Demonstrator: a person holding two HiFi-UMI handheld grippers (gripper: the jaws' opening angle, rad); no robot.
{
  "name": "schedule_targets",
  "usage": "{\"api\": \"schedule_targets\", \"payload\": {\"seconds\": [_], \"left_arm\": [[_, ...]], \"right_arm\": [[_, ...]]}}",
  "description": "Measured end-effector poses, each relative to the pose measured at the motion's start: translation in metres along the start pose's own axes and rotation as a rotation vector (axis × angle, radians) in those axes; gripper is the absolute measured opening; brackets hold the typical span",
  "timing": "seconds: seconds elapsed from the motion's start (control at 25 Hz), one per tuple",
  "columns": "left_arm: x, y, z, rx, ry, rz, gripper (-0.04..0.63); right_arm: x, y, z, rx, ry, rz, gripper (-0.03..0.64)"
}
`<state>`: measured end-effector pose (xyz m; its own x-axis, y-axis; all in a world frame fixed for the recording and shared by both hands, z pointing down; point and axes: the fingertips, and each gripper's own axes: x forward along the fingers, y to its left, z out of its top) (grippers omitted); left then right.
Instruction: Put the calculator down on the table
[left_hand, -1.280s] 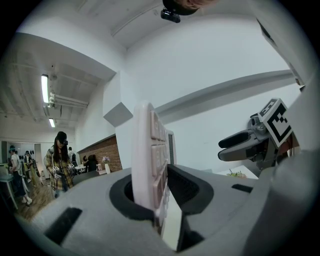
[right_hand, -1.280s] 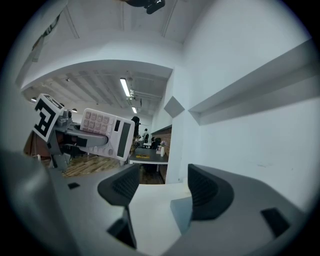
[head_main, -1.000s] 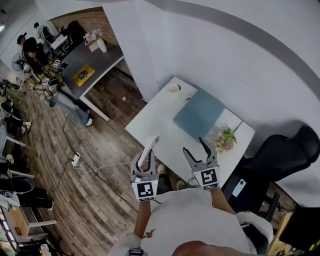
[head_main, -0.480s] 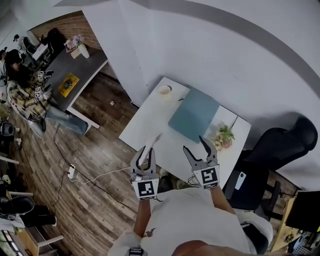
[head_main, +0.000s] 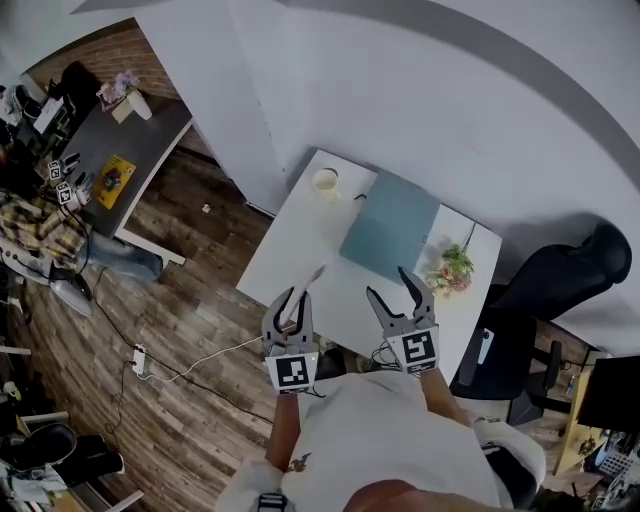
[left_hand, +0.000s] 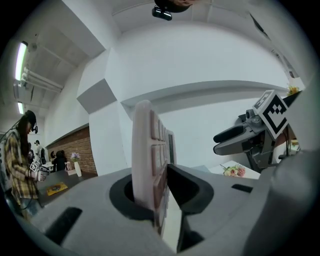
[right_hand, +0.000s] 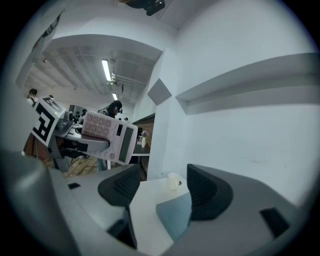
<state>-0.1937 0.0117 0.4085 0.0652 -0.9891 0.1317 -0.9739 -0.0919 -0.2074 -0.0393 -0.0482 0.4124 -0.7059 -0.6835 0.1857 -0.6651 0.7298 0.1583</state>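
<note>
Table (head_main: 296, 238): one cup (head_main: 325, 180); left claw (head_main: 291, 306) clamps one calculator (left_hand: 146, 150); right claw (head_main: 388, 284) apart, closing, empty.

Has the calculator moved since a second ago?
Yes. Held in the left gripper, the calculator has come forward over the white table's near edge, toward the cup.
</note>
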Motion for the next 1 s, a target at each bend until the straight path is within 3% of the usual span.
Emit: {"api": "schedule_targets", "payload": {"seconds": [0.4,0.8,1.0], "left_arm": [[0.048,0.012,-0.039,-0.011,0.026,-0.197,0.084],[0.079,-0.028,-0.079,-0.03,0.092,-0.428,0.084],[0.084,-0.054,-0.098,-0.04,0.134,-0.502,0.084]], "right_arm": [[0.029,0.0,-0.018,0.014,0.096,-0.116,0.29],[0.022,-0.006,-0.071,0.059,0.248,-0.218,0.288],[0.006,-0.01,-0.1,0.085,0.306,-0.24,0.282]]}}
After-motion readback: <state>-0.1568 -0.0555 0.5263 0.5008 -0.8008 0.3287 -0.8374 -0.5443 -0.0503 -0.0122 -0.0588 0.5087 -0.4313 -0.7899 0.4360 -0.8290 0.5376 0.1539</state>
